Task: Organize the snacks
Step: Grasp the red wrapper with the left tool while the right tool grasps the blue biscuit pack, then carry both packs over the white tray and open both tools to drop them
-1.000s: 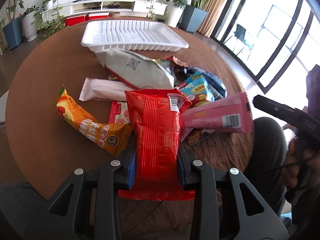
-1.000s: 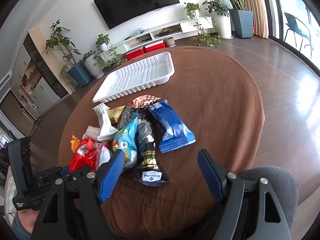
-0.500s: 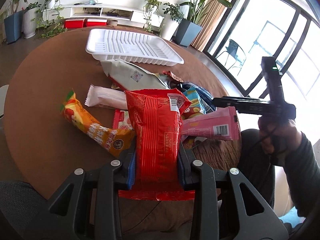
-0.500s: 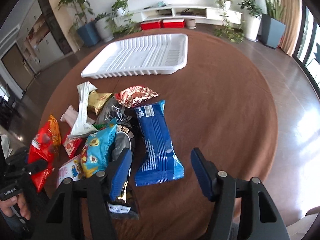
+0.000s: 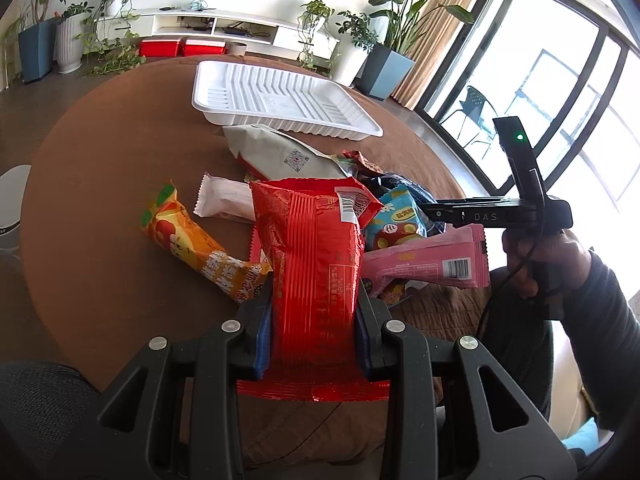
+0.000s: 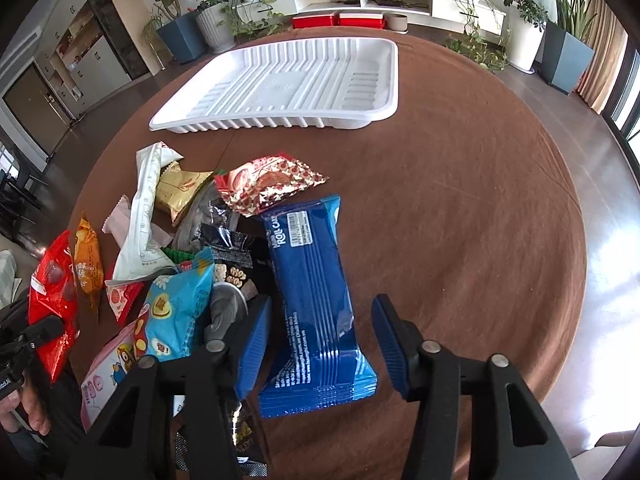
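Observation:
My left gripper [image 5: 316, 320] is shut on a red snack bag [image 5: 312, 248] and holds it just above the near edge of the round brown table [image 6: 460, 200]. Over a blue roll cake pack [image 6: 312, 264], my right gripper [image 6: 320, 340] points steeply down, its jaws closing. The pack lies between the blue pads [image 6: 256, 336], which stand a little off its sides. The white ribbed tray [image 6: 288, 80] sits at the far side with nothing in it. In the left wrist view, the right gripper [image 5: 436, 212] reaches in from the right, over the pile.
Several loose snacks lie in a pile: an orange bag [image 5: 192, 248], a pink pack [image 5: 432, 264], a light blue bag [image 6: 176, 312], a white bag [image 5: 280, 152] and a red patterned pouch [image 6: 268, 184]. Bare brown cloth stretches right of the blue pack. Potted plants and a low shelf stand behind.
My right gripper has swung down over the pile to straddle the blue pack, and its jaws have narrowed. The left gripper keeps its hold on the red bag and has barely shifted.

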